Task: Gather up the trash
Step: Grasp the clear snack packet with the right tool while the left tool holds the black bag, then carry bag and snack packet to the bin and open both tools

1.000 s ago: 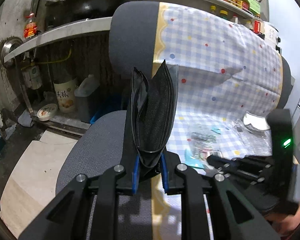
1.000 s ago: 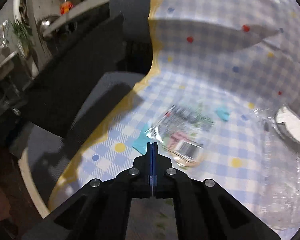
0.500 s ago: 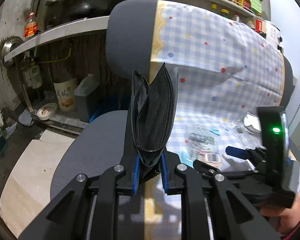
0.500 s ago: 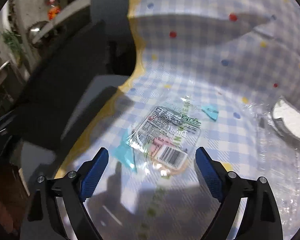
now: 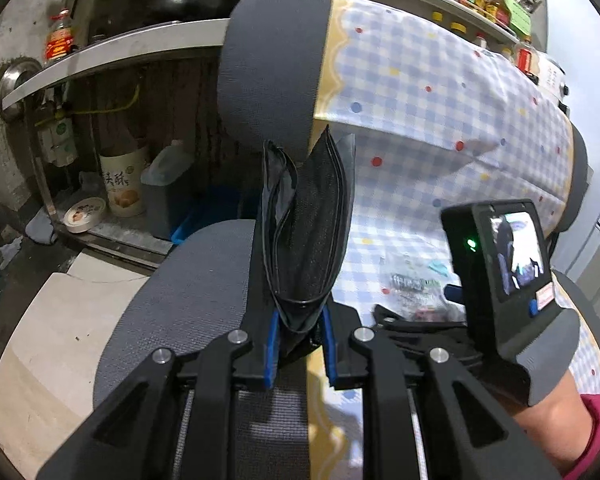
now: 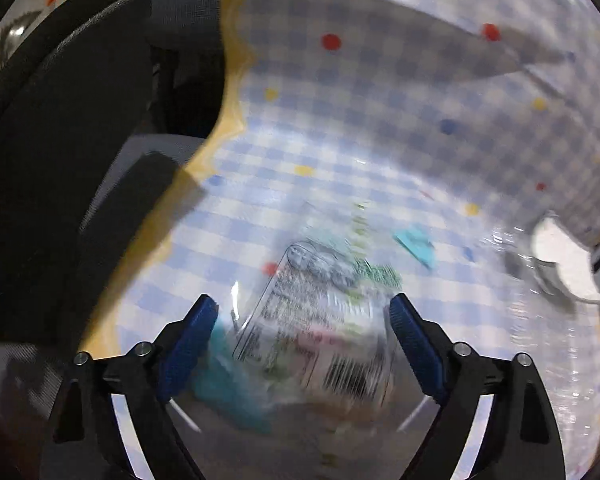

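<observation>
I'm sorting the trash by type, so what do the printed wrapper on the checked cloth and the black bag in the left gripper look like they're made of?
The wrapper looks like thin clear plastic film, glossy: the checks show through it, and it carries printed text and a barcode. The black bag, pinched between the left gripper fingers, seems to be matte woven or mesh fabric with a piped edge; it holds its shape upright. The exact fibre cannot be told.

wrapper point(image 6: 320, 328): clear plastic, printed text and barcode, lying flat, blurred, at 6 o'clock
blue scrap point(image 6: 414, 245): small, flat, at 2 o'clock from wrapper
black bag point(image 5: 306, 232): upright, mouth open, centre
</observation>
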Demonstrator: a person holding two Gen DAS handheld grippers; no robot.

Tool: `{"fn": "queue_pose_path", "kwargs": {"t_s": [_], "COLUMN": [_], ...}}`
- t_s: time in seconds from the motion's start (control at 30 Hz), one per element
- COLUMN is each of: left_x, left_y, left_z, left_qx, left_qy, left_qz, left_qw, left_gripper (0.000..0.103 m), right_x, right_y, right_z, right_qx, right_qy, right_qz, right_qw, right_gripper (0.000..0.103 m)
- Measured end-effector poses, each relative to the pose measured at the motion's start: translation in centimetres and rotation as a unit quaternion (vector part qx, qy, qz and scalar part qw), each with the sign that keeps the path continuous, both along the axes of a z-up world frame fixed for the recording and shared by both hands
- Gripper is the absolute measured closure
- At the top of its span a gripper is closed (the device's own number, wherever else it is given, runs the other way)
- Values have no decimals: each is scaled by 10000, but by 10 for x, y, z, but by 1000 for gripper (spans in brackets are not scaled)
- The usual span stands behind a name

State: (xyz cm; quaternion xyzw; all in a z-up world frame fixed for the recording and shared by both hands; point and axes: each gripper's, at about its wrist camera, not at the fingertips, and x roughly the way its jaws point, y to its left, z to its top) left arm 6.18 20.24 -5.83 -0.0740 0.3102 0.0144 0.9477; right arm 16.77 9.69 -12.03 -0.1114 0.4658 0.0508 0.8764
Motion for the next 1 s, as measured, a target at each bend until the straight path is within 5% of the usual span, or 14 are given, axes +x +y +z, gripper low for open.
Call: {"fn": "queue_pose_path", "kwargs": {"t_s": [0.07, 0.13, 0.2, 0.63, 1.0], "left_x": [-1, -2, -4, -29, -61], "left_y": [-4, -8, -13, -75, -188], "left_z": [1, 2, 3, 38, 72], "left_qx": [12, -1, -8, -46, -164], "left_qy": [-22, -34, -47, -374, -784], "left_qz": [-71, -134, -199, -718, -1786], "left_qw": [10000, 9999, 9998, 9967, 9807], "left_gripper": [88, 88, 88, 88, 87], "right_x": [-8, -20, -30, -117, -190], "right_y": [-18, -29, -39, -129, -235], "right_z": [3, 10, 17, 122, 173], "right_qx": [102, 28, -36, 1446, 1809], "right_qy": [46, -14, -139, -1249, -1902], "right_qz": [-77, -29, 25, 711, -72], "right_qw": [9999, 10000, 9999, 9790, 9649], "right_gripper": [41, 83, 90, 95, 95]}}
